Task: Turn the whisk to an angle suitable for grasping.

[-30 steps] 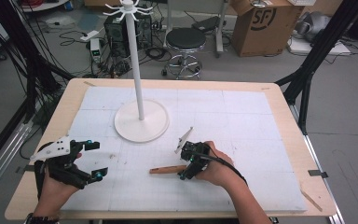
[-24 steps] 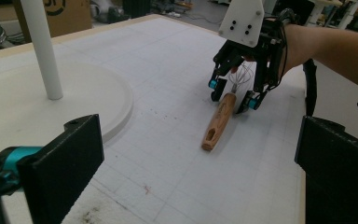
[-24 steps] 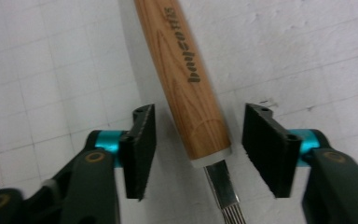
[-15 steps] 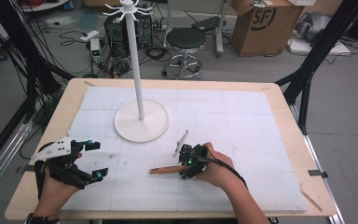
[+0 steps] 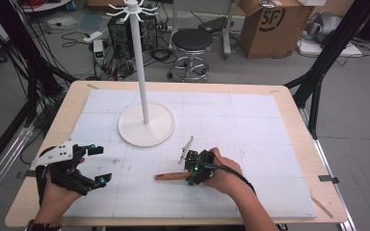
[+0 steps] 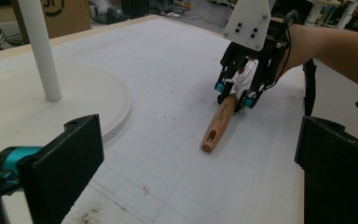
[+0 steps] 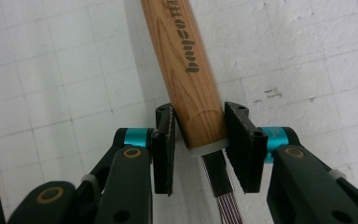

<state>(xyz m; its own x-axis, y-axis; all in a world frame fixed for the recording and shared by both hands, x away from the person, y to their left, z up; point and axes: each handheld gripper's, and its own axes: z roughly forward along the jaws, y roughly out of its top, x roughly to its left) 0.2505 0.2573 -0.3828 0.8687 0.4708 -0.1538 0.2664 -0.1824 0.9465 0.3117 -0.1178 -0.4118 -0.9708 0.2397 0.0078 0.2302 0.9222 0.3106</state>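
one white gridded mat covered the tabletop; right hand-held gripper clamped a wooden handle, left hand-held gripper gaped at 8 o'clock.

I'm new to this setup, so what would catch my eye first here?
The tall white hook stand on its round base rises at the table's far left-centre. Nearer, the right gripper pinches a whisk's light wooden handle lying on the white grid mat, while the left gripper hovers open.
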